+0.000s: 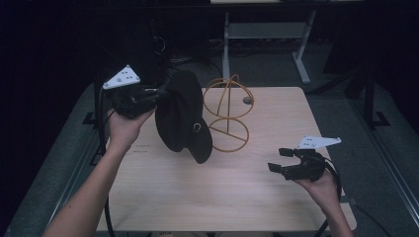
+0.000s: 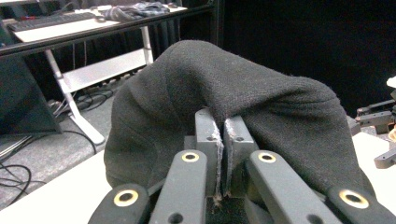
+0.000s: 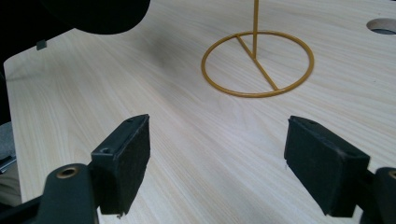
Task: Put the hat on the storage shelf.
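Between the clenched jaws of the left gripper (image 2: 219, 154) a fold of the black hat (image 1: 182, 114) was pinched, held up above the desk (image 1: 163, 192) just left of the gold wire stand (image 1: 228, 114). Right gripper (image 1: 285, 160) hovered low over the desk's right side, jaws released, nothing between them, well apart from the hat. Pale wood desk, round hole (image 1: 248, 100) near the far edge. Dark room behind, white-legged table (image 1: 269, 32) beyond. Hat hid part of the stand; its top was cut off in the right gripper view.
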Motion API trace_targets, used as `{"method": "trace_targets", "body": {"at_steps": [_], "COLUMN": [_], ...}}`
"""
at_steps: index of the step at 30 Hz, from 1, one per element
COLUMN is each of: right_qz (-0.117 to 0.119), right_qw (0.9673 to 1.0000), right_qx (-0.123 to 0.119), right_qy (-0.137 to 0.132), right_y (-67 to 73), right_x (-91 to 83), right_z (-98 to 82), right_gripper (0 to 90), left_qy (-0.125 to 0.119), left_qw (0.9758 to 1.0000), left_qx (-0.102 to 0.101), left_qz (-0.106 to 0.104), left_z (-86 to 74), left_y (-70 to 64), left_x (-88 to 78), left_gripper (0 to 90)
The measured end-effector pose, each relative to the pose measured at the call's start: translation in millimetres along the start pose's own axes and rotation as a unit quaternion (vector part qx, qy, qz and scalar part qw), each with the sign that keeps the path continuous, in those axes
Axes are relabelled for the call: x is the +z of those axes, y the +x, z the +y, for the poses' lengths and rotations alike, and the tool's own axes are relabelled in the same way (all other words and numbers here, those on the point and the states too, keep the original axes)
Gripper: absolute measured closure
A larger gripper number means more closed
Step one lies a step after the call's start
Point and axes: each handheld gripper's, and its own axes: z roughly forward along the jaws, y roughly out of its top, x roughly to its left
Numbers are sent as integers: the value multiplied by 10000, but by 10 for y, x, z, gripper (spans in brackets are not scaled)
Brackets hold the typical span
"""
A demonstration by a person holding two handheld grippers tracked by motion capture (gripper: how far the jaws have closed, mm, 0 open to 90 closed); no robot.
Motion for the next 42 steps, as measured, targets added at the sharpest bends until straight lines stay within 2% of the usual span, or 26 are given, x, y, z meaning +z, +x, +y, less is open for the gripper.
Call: {"method": "trace_targets", "body": {"at_steps": [6,15,21,30,35,38,42], "right_qz": [-75,-195,-252,-366,-365,-363,-363], "right_qw": [10000,9997,9993,9984,9981,9980,9981], "right_qx": [19,17,35,88,148,164,185], "right_qy": [-52,-178,-262,-432,-471,-494,-466], "right_y": [-26,-93,-126,-171,-193,-202,-216], "right_x": [-64,-174,-216,-282,-297,-301,-298], "right_z": [-30,-44,-49,-46,-55,-56,-64], "right_gripper": [219,217,217,217,217,217,217], "left_qy": [20,168,181,354,476,693,835], "left_qw": [10000,9994,9991,9981,9969,9944,9930], "left_qx": [68,305,361,475,599,775,764], "left_qz": [-55,-61,-106,-152,-177,-198,-344], "left_z": [152,412,587,810,1015,1126,1166], "left_y": [8,-21,-17,-10,-33,-68,-101], "left_x": [97,273,416,691,843,972,1134], "left_gripper": [872,872,872,872,872,872,871]}}
